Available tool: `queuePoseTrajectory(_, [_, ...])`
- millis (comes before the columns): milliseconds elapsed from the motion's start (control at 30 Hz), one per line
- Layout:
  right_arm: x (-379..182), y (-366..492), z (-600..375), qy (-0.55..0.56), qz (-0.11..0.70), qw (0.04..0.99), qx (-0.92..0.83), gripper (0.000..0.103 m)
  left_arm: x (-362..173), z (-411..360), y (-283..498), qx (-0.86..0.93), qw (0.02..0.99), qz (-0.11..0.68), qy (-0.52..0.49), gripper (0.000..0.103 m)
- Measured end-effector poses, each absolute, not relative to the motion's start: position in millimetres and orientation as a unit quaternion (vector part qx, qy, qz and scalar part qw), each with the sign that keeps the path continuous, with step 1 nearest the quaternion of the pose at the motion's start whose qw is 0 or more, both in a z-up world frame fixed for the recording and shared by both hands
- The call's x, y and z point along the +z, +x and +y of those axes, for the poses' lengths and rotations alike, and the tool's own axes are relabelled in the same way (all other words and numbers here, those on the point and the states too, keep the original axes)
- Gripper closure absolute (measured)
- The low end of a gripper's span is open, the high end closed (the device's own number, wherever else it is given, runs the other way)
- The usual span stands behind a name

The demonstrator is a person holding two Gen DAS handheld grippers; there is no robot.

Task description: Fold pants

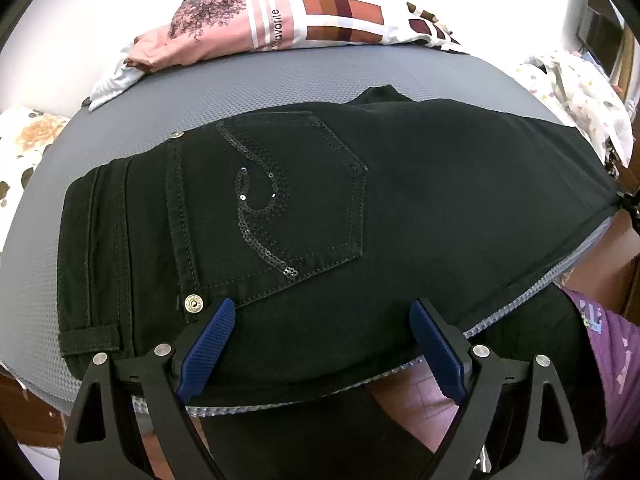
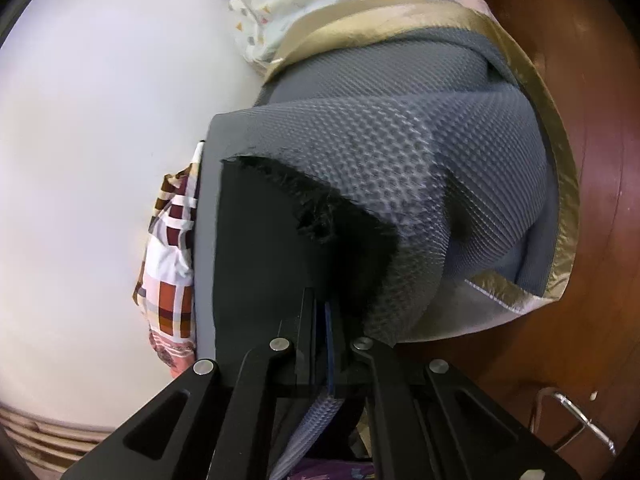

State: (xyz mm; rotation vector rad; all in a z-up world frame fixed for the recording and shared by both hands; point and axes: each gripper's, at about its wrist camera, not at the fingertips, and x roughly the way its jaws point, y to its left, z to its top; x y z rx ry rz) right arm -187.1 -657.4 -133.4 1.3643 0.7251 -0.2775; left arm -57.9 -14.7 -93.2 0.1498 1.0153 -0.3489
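While the left gripper (image 1: 320, 344) gapes wide, the right gripper (image 2: 326, 320) pinches the black pants' (image 1: 400, 208) frayed hem and grey mat (image 2: 400, 168).

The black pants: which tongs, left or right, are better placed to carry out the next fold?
Probably the right. The right tongs are shut on the frayed hem of the black pants, along with some of the grey mesh mat. The left tongs hang open over the waist end, holding nothing.

1. The black pants (image 1: 360, 200) lie flat, folded lengthwise, back pocket up (sequin swirl on it), waistband to the left.
2. The frayed hem end (image 2: 312, 216) is lifted with the grey mesh mat (image 2: 400, 160).
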Motion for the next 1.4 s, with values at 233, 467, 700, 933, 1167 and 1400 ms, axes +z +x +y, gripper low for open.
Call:
queuePoseTrajectory(233, [-129.6, -199.7, -662.0, 0.626, 0.314, 0.702, -0.125, 0.100, -90.9, -11.3, -60.8, -0.174, 0.854, 0.485, 0.076, 0.014])
queuePoseTrajectory(467, [-148.7, -210.9, -668.1, 0.643, 0.310, 0.688, -0.133, 0.096, -90.2, -11.9, -62.5, -0.175, 0.852, 0.485, 0.087, 0.014])
queuePoseTrajectory(700, [-100.6, -201.4, -616.9, 0.582, 0.344, 0.733, -0.075, 0.093, -44.0, 6.6, -76.3, -0.149, 0.886, 0.438, -0.004, 0.014])
queuePoseTrajectory(933, [-140.9, -117.4, -457.5, 0.587, 0.466, 0.641, 0.166, 0.091, -19.8, 25.1, -86.3, -0.096, 0.917, 0.385, -0.038, 0.014])
queuePoseTrajectory(1167, [-174.5, -113.3, -436.4, 0.607, 0.490, 0.611, 0.138, 0.082, -33.9, 27.5, -81.5, -0.099, 0.903, 0.415, -0.045, 0.014])
queuePoseTrajectory(1400, [-168.5, -105.9, -431.0, 0.602, 0.481, 0.625, 0.122, 0.076, -36.4, 14.1, -83.3, -0.111, 0.900, 0.420, -0.027, 0.014])
